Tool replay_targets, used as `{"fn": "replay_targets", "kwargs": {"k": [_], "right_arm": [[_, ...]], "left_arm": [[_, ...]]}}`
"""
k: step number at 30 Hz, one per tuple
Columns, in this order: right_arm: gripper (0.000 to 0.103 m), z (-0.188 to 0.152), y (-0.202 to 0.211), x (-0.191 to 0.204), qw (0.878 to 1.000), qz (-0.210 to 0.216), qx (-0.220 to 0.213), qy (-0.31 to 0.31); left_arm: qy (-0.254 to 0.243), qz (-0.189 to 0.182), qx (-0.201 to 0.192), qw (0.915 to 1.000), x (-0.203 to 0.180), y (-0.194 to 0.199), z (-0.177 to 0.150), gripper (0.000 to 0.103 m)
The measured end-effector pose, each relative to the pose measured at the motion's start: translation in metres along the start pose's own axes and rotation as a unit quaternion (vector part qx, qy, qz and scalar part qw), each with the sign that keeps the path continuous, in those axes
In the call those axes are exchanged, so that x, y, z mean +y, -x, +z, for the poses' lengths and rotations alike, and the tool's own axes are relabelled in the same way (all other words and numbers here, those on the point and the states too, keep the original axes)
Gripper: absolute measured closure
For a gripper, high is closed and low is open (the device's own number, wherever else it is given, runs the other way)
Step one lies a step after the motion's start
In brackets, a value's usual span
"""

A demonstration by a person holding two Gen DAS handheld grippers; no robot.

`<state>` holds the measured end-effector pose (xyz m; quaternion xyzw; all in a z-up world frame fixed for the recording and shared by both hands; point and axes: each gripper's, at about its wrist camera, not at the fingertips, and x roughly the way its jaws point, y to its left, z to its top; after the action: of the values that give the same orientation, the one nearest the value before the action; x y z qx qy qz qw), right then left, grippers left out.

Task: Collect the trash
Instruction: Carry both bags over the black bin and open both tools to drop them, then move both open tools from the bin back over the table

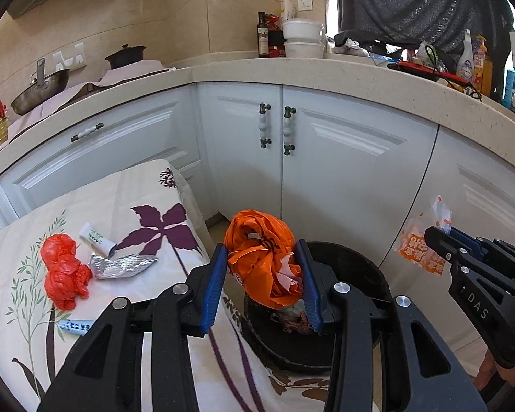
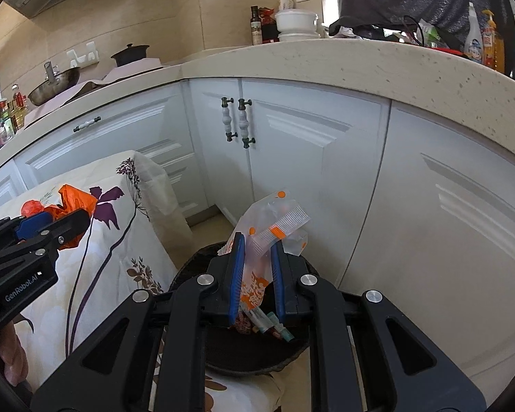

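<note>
Landmark: the black bin (image 1: 357, 267) on the floor, at the foot of the white cabinets (image 1: 326, 158).

Left gripper (image 1: 262, 286) over the bin's left rim, fingers clamped on a crumpled orange plastic bag (image 1: 257, 243); the bag bulges up between the blue pads.

Right gripper (image 2: 257, 274) above the bin mouth, fingers pinched together on a clear bag with orange print (image 2: 274, 219); its upper part stands up past the fingertips. Small wrappers lie inside the bin below.

Left of the bin: table under a floral cloth (image 1: 147, 202), touching or just beside the bin. On it a red crumpled bag (image 1: 63, 271), a silver foil wrapper (image 1: 120, 266), a white tube (image 1: 94, 238), a small blue-white packet (image 1: 73, 326)
</note>
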<state>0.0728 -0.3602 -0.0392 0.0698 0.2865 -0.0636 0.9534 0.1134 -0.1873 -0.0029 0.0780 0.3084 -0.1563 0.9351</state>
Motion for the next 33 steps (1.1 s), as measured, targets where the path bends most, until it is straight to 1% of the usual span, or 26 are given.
{"fn": "replay_targets", "kwargs": {"k": [21,25,26,27,29,33], "right_arm": [[0.088,-0.005,-0.024,-0.010,1.000,-0.006,0.017,-0.006],[0.086,-0.006,-0.032,-0.010,1.000,-0.008,0.021,-0.006],[0.082,-0.006,-0.035,-0.011,1.000,-0.009,0.021,-0.007],[0.070,-0.007,-0.037,-0.011,1.000,-0.010,0.022,-0.007],[0.062,-0.008,-0.042,-0.012,1.000,-0.014,0.024,-0.008],[0.059,-0.009,-0.046,-0.013,0.999,-0.016,0.028,-0.010]], "left_arm": [[-0.013,0.006,0.011,0.9998,-0.020,-0.028,0.002,0.062],[-0.013,0.005,0.014,0.9998,-0.022,-0.034,0.003,0.061],[-0.014,0.006,0.017,0.9997,-0.023,-0.036,0.003,0.059],[-0.015,0.007,0.019,0.9997,-0.023,-0.038,0.002,0.057],[-0.013,0.008,0.025,0.9996,-0.023,-0.042,0.002,0.049],[-0.007,0.008,0.023,0.9997,-0.021,-0.043,0.004,0.045]]}}
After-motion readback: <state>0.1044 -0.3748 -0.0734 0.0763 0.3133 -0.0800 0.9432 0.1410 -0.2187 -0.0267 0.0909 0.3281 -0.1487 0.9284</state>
